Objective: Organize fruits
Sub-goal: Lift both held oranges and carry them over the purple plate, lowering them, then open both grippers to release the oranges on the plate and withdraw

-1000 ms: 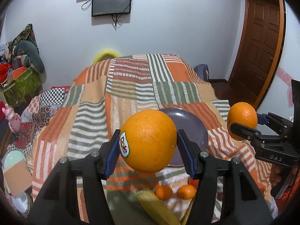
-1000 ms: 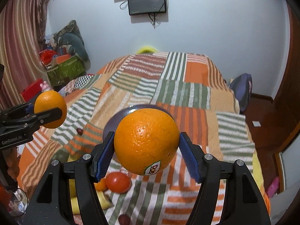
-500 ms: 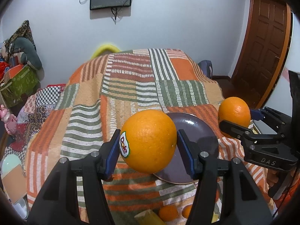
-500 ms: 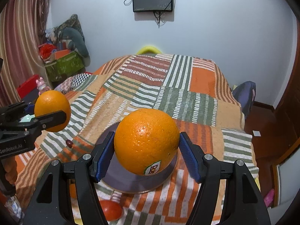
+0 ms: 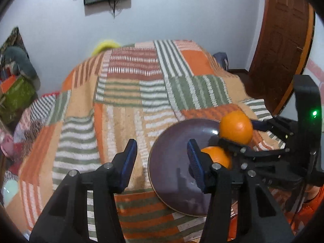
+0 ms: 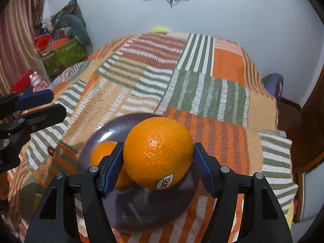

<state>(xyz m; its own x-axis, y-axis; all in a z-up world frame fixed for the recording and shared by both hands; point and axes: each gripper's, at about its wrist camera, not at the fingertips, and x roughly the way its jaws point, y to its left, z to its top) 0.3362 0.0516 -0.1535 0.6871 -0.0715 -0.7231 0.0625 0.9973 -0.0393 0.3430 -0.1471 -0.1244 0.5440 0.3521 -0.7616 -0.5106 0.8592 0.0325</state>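
A dark purple plate (image 5: 174, 174) lies on the striped blanket, also seen in the right wrist view (image 6: 141, 212). One orange (image 5: 217, 155) rests on the plate, partly behind my left finger; it also shows in the right wrist view (image 6: 101, 154). My left gripper (image 5: 161, 160) is open and empty, just left of the plate. My right gripper (image 6: 158, 162) is shut on a second orange (image 6: 158, 151) with a Dole sticker, held above the plate; that orange shows in the left wrist view (image 5: 236, 126).
The patchwork blanket (image 5: 125, 105) covers the bed. A small dark red fruit (image 6: 51, 150) lies on the blanket left of the plate. A wooden door (image 5: 281, 46) stands at the right. Boxes and clutter (image 6: 62, 54) sit at the far left.
My left gripper opened and let go of its orange, which now lies on the plate. Both grippers moved forward and down; the right one now holds its orange over the plate.
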